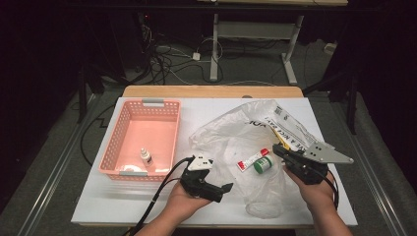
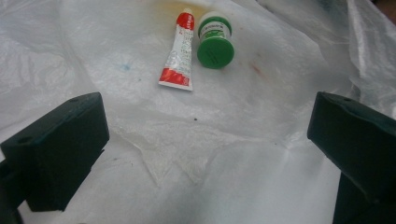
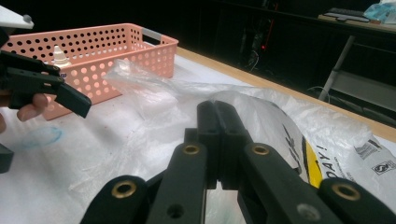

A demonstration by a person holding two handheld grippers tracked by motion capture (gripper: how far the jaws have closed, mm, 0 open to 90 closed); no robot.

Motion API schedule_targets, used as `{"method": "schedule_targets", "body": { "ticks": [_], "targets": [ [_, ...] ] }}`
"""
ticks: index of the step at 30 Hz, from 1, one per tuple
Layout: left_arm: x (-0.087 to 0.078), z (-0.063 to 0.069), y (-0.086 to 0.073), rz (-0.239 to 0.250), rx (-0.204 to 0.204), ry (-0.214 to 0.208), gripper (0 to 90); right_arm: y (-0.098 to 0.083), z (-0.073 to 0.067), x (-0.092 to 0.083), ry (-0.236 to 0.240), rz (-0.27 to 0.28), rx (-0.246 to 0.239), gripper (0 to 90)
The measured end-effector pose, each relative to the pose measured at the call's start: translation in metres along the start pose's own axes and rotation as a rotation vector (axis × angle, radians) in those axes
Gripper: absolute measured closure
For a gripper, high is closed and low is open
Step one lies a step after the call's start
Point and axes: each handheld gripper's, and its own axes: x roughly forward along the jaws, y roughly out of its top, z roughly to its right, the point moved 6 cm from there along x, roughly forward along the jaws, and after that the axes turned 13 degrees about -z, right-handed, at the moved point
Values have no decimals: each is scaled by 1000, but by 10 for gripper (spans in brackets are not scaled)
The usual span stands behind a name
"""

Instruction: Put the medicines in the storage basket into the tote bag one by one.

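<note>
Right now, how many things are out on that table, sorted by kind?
Pink basket: 1
Small white dropper bottle in the basket: 1
Red-and-white tube: 1
Green-capped jar: 1
Clear plastic bag: 1
Hand-held grippers (left gripper, right gripper): 2
Total: 7

The plastic bag [image 1: 246,142] is looking thin, crinkled and half clear. The pink basket [image 1: 127,129] is showing matt, perforated plastic. The tube [image 2: 180,51] is shining glossy beside the smooth green cap [image 2: 215,52]. The table edge [image 1: 211,91] is looking like wood.
</note>
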Motion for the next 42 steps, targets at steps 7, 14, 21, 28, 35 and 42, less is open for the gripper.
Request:
{"method": "schedule_targets", "body": {
  "ticks": [7,14,21,28,35,42],
  "targets": [
    [-30,-12,-2,17,-3,45,0,1,-1,1,0,-1,-3,900],
    [-56,-36,-10,32,-33,145,0,0,-2,2,-1,-6,-2,900],
    [-76,-64,-18,51,-96,214,0,0,-2,2,-2,-7,-6,900],
    [-84,-81,-30,38,-146,237,0,0,-2,2,1,-6,-4,900],
    [-95,-97,-41,30,-192,272,0,0,-1,1,0,-5,-6,900],
    [-111,-112,-52,39,-244,299,0,0,-1,0,2,-3,-3,900]
  ]
}}
